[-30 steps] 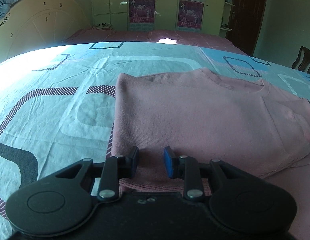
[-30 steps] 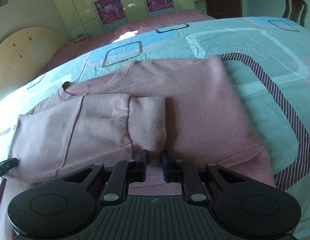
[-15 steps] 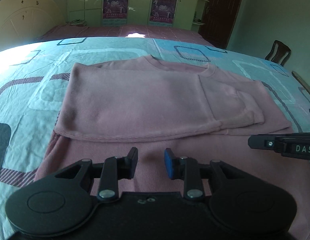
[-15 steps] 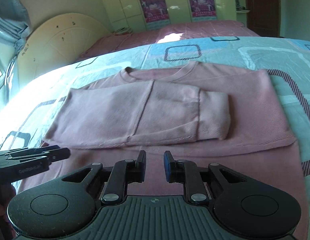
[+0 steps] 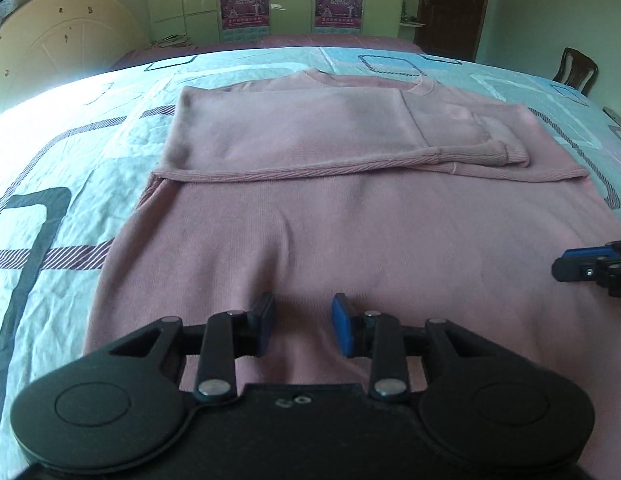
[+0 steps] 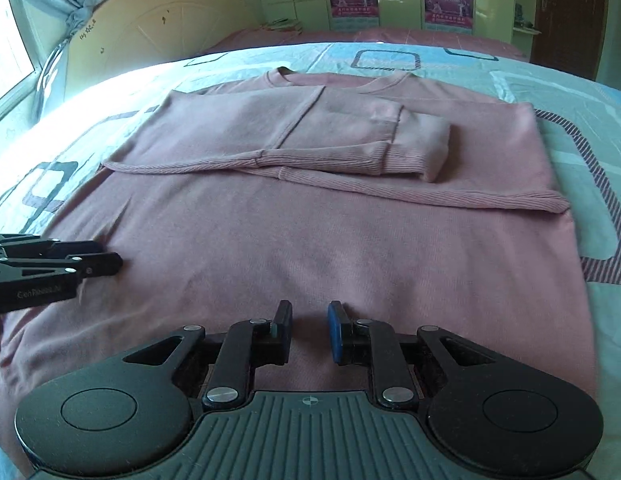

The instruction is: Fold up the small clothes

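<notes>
A pink sweater [image 5: 330, 232] lies flat on the bed, both sleeves folded across its chest; it also shows in the right wrist view [image 6: 310, 240]. The folded cuff [image 6: 426, 152] rests at the right of the chest. My left gripper [image 5: 303, 322] is open and empty, hovering over the sweater's lower part near the hem. My right gripper [image 6: 309, 328] is open and empty, beside it to the right over the same lower part. Each gripper shows at the edge of the other's view: the right one [image 5: 590, 270], the left one [image 6: 54, 268].
The bed has a light blue sheet [image 5: 70, 168] with dark striped rectangles. A cream headboard [image 6: 162, 32] and wardrobe doors with posters [image 5: 246, 0] stand at the far end. A wooden chair [image 5: 576, 70] and dark door [image 5: 454, 4] are at the right.
Both grippers have pulled back from the folded sleeves toward the sweater's hem. The right gripper, nearly shut at the cuff one second ago, has opened. The sleeves stay folded on the chest.
</notes>
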